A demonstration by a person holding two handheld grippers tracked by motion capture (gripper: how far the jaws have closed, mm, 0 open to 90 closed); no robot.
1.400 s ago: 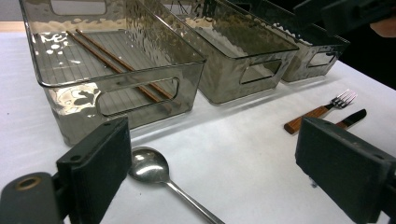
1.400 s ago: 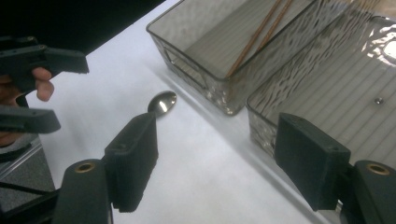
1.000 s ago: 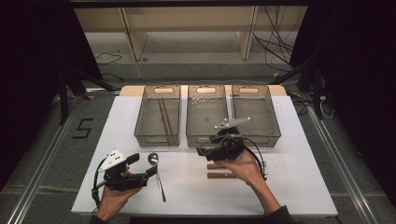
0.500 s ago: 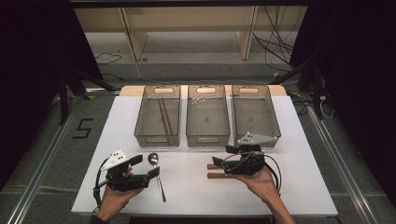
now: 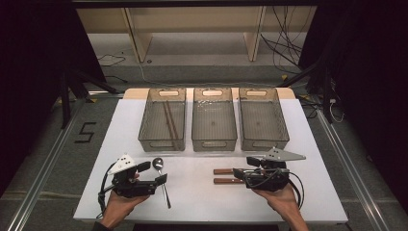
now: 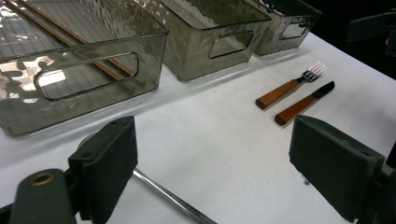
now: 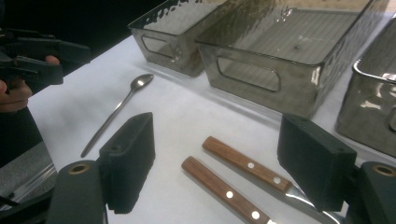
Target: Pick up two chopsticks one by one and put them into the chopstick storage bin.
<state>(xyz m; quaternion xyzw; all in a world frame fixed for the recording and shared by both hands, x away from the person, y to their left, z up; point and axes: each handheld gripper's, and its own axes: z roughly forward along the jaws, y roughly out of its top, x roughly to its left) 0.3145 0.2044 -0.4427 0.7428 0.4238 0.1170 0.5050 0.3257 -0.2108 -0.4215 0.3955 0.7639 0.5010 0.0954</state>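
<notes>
White tabletop (image 5: 202,197) on a wooden board, set in a dark room with a grey floor, loose cables and a pale shelf unit behind; a "5" (image 5: 84,132) is marked on the floor at left. Along the far half of the table stand three smoked translucent bins: the left bin (image 5: 162,120) holds two brown chopsticks (image 5: 169,122), while the middle bin (image 5: 214,119) and the right bin (image 5: 262,118) hold no utensils. Near the front edge, the left gripper (image 5: 156,174) hovers with jaws wide apart, bracketing the handle of a metal spoon (image 5: 161,179) that lies on the table just in front of the left bin. Further right lie a wooden-handled fork (image 6: 289,86) and a wooden-handled knife (image 6: 303,103), side by side and parallel. The right gripper (image 5: 243,175) is held low over their blade ends, jaws spread wide on either side of both handles, gripping nothing.
</notes>
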